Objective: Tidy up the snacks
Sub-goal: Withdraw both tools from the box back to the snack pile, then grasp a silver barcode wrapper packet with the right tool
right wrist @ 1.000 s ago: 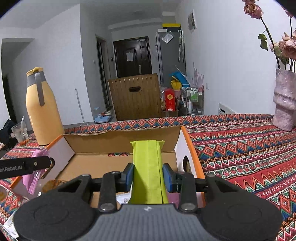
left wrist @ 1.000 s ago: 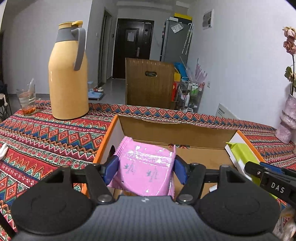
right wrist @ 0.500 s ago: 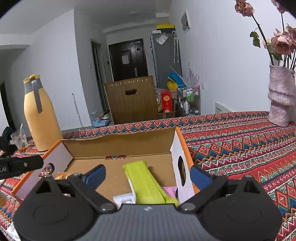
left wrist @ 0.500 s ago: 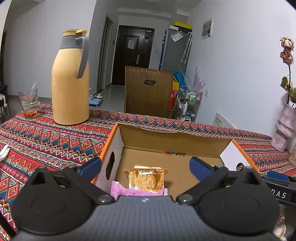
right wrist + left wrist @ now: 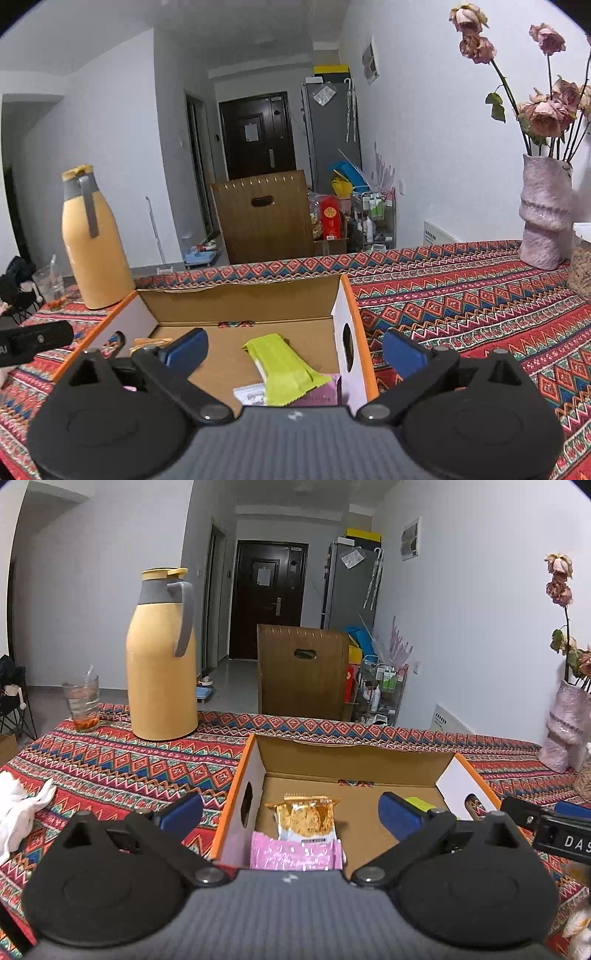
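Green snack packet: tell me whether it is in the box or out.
In. The green snack packet lies on the cardboard box floor, clear of the open right gripper.

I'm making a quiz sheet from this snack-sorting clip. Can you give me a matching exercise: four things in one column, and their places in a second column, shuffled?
Things:
1. green packet
2. orange packet
3. thermos
4. vase

Places:
A. on the cloth, left of the box
B. in the box, right side
C. on the cloth, far right, holding dried roses
D. in the box, left side, behind a pink packet

Pairs: 1-B, 2-D, 3-A, 4-C
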Action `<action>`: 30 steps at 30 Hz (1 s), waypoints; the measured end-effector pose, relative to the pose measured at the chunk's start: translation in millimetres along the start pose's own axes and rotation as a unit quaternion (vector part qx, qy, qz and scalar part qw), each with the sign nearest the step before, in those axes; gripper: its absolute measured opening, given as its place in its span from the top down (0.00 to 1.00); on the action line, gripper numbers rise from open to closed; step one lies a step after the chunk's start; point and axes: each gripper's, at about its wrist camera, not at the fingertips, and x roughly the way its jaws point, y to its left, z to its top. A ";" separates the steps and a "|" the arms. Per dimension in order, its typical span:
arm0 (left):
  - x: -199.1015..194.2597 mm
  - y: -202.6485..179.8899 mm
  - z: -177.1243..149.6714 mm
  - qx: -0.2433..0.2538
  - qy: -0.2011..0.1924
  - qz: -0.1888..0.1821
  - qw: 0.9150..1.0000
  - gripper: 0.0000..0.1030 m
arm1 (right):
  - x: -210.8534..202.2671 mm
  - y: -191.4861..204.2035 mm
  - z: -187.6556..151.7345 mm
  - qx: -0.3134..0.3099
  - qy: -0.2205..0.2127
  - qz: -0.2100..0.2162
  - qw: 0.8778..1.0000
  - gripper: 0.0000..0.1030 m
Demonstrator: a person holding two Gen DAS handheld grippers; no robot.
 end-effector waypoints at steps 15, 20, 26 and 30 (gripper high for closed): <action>-62.5 13.6 -34.9 0.008 0.018 -0.020 1.000 0.00 | -69.4 12.5 -32.3 -0.025 0.007 0.012 1.000 0.02; -79.6 18.7 -51.9 0.010 0.028 -0.024 0.999 0.00 | -88.3 17.7 -50.7 -0.034 0.017 0.023 0.999 0.01; -90.8 28.2 -73.2 0.007 0.051 -0.018 0.999 0.00 | -108.8 23.4 -71.7 -0.044 0.028 0.034 0.998 0.00; -99.8 34.8 -88.7 -0.001 0.063 -0.023 0.998 0.00 | -122.3 26.9 -86.7 -0.050 0.037 0.040 0.997 0.00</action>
